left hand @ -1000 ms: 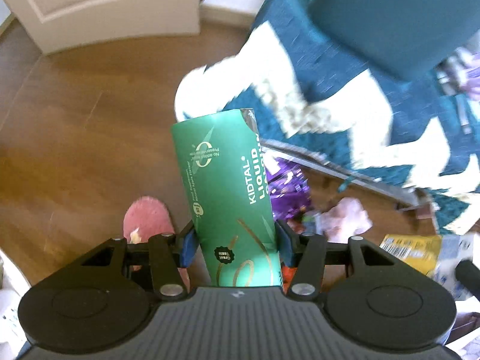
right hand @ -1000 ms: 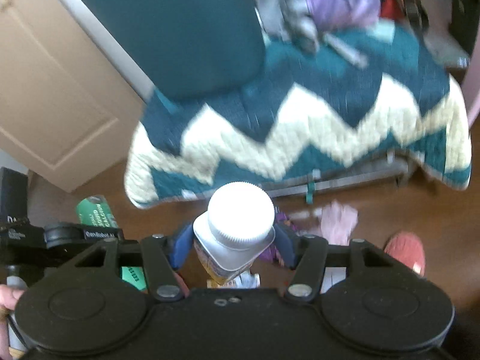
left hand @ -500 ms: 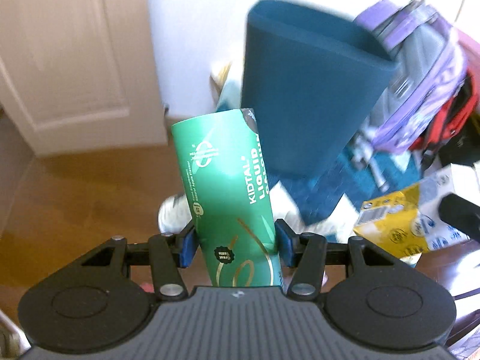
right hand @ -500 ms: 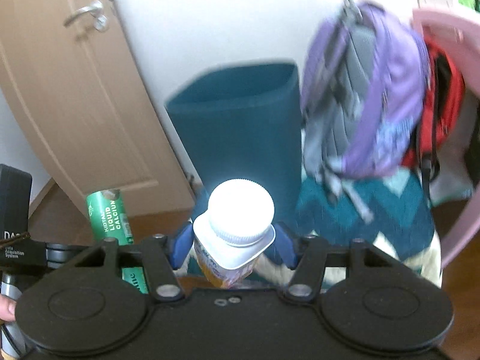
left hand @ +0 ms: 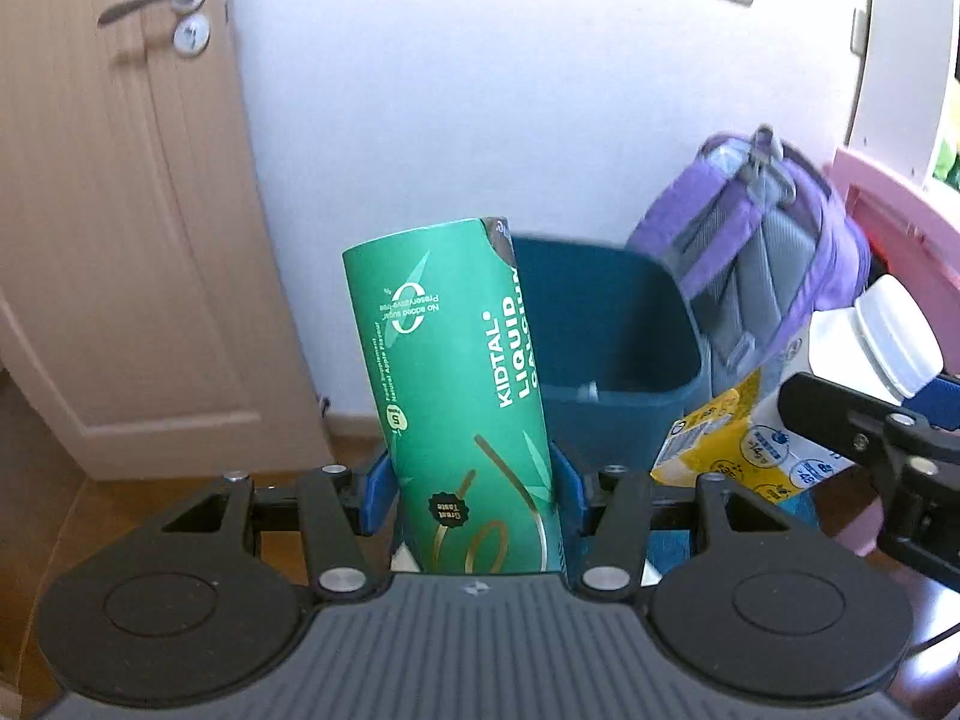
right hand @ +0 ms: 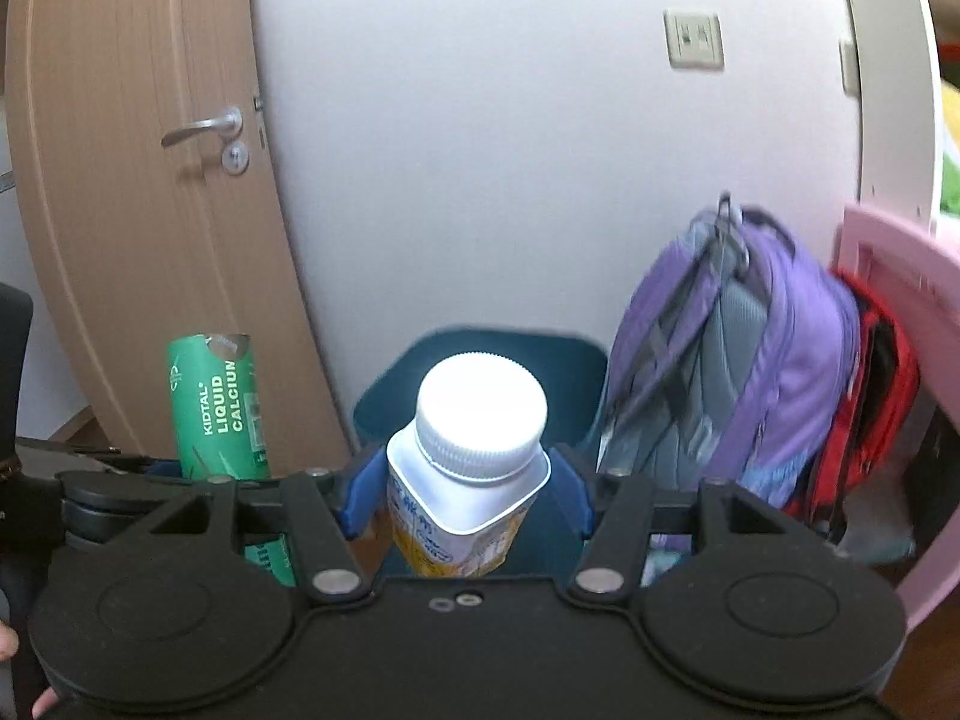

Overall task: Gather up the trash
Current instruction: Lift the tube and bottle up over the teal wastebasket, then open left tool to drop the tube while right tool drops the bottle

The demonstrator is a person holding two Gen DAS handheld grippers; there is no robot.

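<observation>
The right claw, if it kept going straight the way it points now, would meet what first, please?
Probably the dark teal trash bin, which sits straight ahead of the right claw and its white-capped yellow drink carton; beyond it is the white wall. Depth is unclear, so it may pass over the rim.

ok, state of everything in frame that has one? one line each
left gripper: shut on green carton
green carton: held upright, top torn open
right gripper: shut on white-capped bottle
white-capped bottle: held, cap on
blue bin: open, no lid, on the floor by the wall
door: looks closed, handle level
purple backpack: upright, beside the bin
</observation>
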